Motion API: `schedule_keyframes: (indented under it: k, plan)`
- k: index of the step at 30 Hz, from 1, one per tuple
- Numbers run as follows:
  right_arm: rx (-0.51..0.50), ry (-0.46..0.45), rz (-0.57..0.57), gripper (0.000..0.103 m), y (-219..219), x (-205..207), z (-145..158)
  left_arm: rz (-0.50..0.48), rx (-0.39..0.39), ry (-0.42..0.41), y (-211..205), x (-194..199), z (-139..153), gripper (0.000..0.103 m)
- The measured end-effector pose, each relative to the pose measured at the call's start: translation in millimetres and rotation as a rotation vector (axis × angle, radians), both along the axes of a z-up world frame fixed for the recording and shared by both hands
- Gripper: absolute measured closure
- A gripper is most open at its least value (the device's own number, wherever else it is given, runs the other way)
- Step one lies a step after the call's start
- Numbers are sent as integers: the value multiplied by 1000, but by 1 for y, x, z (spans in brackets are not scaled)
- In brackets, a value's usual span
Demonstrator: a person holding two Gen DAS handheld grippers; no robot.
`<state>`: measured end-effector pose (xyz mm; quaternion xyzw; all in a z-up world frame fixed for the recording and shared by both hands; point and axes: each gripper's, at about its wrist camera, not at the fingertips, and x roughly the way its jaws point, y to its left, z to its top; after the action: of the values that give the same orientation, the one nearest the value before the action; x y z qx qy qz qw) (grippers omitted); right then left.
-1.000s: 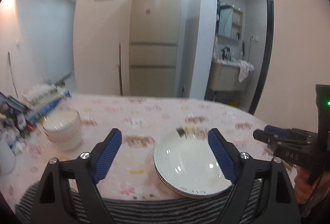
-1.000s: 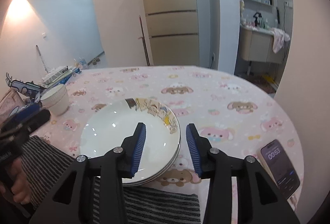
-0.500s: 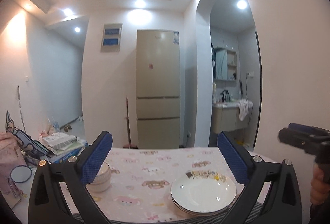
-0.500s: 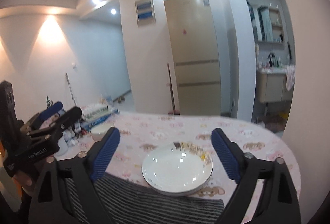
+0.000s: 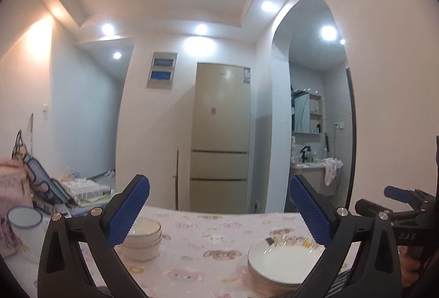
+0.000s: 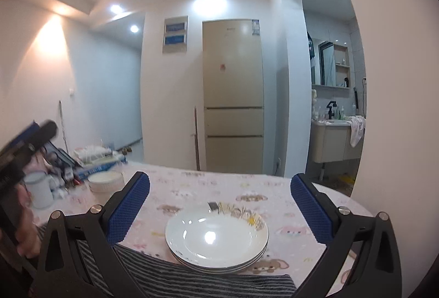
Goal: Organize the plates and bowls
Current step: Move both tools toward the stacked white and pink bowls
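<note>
We see a stack of white plates (image 6: pixel 216 239) on a table under a pink cartoon-print tablecloth (image 6: pixel 197 188), the stack's near edge touching a grey striped cloth (image 6: pixel 170 278). How many plates are in the stack is hard to count from the rim lines. In the left wrist view the same plates (image 5: pixel 282 262) are partly hidden behind the left gripper's right finger, and their lower edge is cut off by the frame.

To the left of the plates and well apart from them stands a stack of white bowls (image 5: pixel 142 236), partly covered by the left finger's blue pad in the left wrist view; in the right wrist view the bowls (image 6: pixel 105 180) are blurred. Further left of the plates a white enamel mug (image 6: pixel 41 188) stands near a blurred heap of boxes and papers (image 6: pixel 93 158) we cannot identify. Beyond the plates, past the far table edge, stands a beige refrigerator (image 6: pixel 233 95).

Our left gripper (image 5: pixel 219 210) is held about level, its jaws spread wide, nothing between them. Our right gripper (image 6: pixel 219 204) tips slightly down toward the plates; its jaws have just been opening and stand wide apart, clear of the plates. Each gripper shows only as a dark, partly cropped shape at the edge of the other's view, with part of a hand (image 6: pixel 26 229) beneath.
</note>
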<state>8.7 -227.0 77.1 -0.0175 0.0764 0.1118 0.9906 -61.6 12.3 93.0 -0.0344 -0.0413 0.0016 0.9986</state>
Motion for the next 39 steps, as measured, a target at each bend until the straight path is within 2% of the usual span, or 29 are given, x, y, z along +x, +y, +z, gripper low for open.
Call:
schedule_keyframes:
  k: [6, 9, 11, 15, 18, 20, 24, 27, 28, 30, 32, 33, 35, 39]
  plan:
    - [25, 14, 9, 0, -5, 10, -19, 4, -11, 108, 6, 23, -24, 0]
    - [19, 65, 30, 0, -14, 15, -14, -15, 35, 151, 3, 32, -21, 0]
    - [27, 87, 43, 0, -25, 22, -5, -1, 43, 113, 10, 26, -14, 0]
    - [-1, 53, 96, 0, -19, 36, 23, 59, 25, 36, 36, 25, 2, 0]
    - [-58, 74, 195, 0, 13, 60, 38, 111, 0, 28, 58, 44, 12, 0]
    - [-92, 87, 210, 0, 40, 79, 43, 124, -33, 40, 75, 64, 19, 0]
    - [-66, 201, 298, 0, 100, 127, 54, 168, -119, 47, 111, 99, 34, 0]
    - [-91, 223, 163, 1, 146, 157, 65, 222, -109, 58, 127, 120, 36, 0]
    - [-73, 225, 185, 1, 158, 164, 67, 223, -120, 73, 133, 125, 34, 0]
    - [-52, 285, 217, 1, 183, 181, 68, 223, -182, 113, 150, 133, 22, 0]
    - [-50, 348, 241, 1, 208, 196, 61, 316, -275, 133, 168, 140, 1, 0]
    - [-48, 369, 236, 1, 218, 202, 56, 339, -294, 148, 174, 143, -7, 0]
    - [-23, 428, 215, 1, 232, 217, 40, 356, -327, 199, 188, 152, -25, 0]
    - [-7, 556, 307, 2, 244, 239, -2, 328, -431, 318, 214, 172, -58, 0]
